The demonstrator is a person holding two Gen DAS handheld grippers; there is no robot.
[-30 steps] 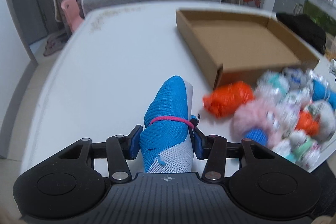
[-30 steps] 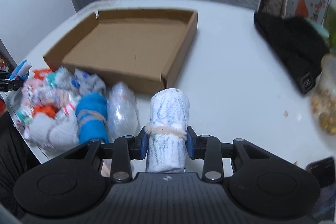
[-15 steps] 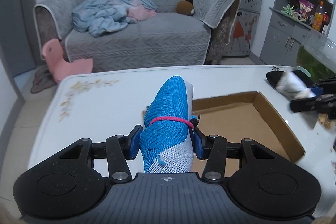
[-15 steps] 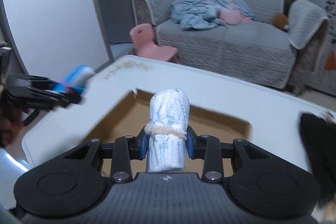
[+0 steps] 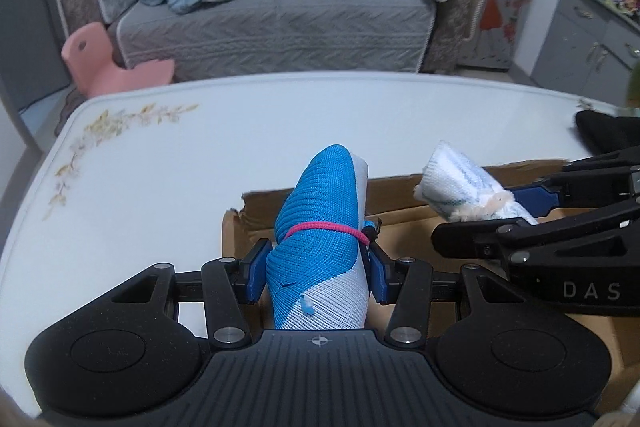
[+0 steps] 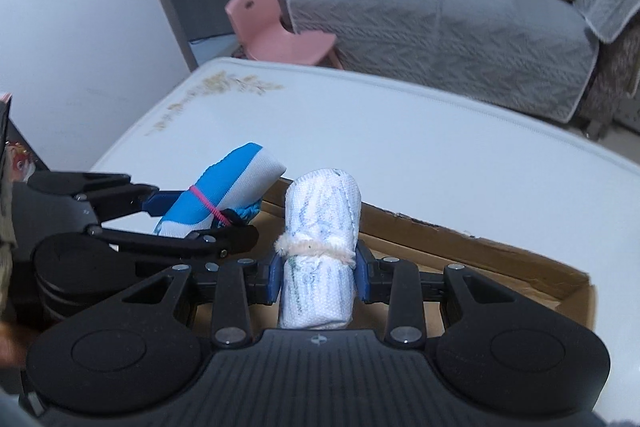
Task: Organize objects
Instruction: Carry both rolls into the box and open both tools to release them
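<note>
My left gripper [image 5: 316,273] is shut on a rolled blue and white sock [image 5: 320,227] bound with a pink band. It holds the roll over the near left corner of the open cardboard box [image 5: 404,227]. My right gripper [image 6: 318,277] is shut on a rolled white sock [image 6: 320,247] tied with a cream band, also above the box [image 6: 472,247]. Each gripper shows in the other's view: the right one [image 5: 516,203] at the right with its white roll [image 5: 464,187], the left one [image 6: 192,215] at the left with its blue roll [image 6: 224,187].
The box sits on a white table [image 5: 160,167] with a floral print at the far left. A black cloth [image 5: 604,131] lies at the table's right edge. A grey sofa [image 5: 280,7] and a pink child's chair [image 5: 108,63] stand beyond the table.
Both grippers have moved in over the box and closer together, each still holding its sock roll. The two rolls now sit side by side over the box's near left part.
</note>
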